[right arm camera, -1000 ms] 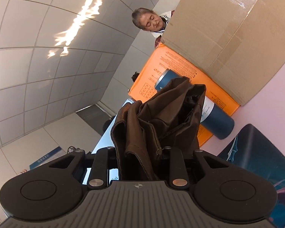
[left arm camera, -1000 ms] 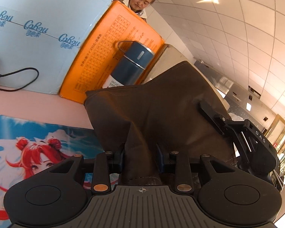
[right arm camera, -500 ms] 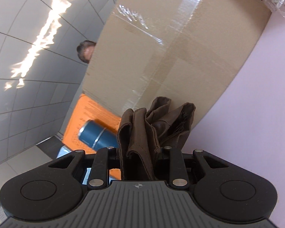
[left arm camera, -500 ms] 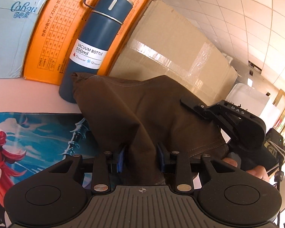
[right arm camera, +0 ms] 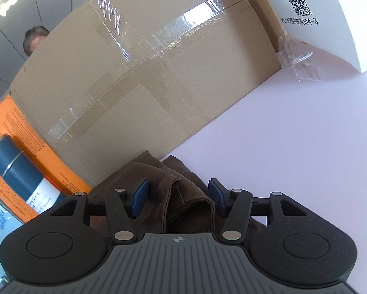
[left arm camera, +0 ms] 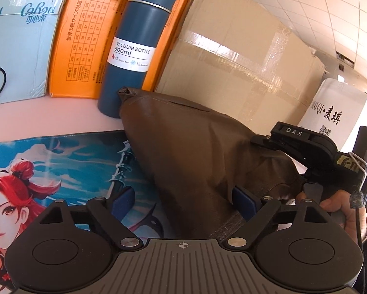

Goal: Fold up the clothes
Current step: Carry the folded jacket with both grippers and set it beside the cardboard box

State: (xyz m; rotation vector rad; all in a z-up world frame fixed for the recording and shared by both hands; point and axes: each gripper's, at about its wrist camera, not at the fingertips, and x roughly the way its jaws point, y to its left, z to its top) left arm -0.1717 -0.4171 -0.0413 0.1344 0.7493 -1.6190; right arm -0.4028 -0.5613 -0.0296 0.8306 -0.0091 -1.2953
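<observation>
A brown garment lies bunched on the table, its far corner against the blue vacuum bottle. My left gripper is open, its blue pads apart on either side of the cloth. My right gripper is open too, with a folded edge of the same brown garment lying loose between its pads. In the left wrist view the right gripper rests on the garment's right side, held by a hand.
A taped cardboard box stands just behind the garment, with an orange box and a light blue box to its left. A white box stands at the right. An anime-print mat covers the near left table.
Both grippers came down from held high to the table with the garment, then opened and let go of the cloth. The garment now rests on the table.
</observation>
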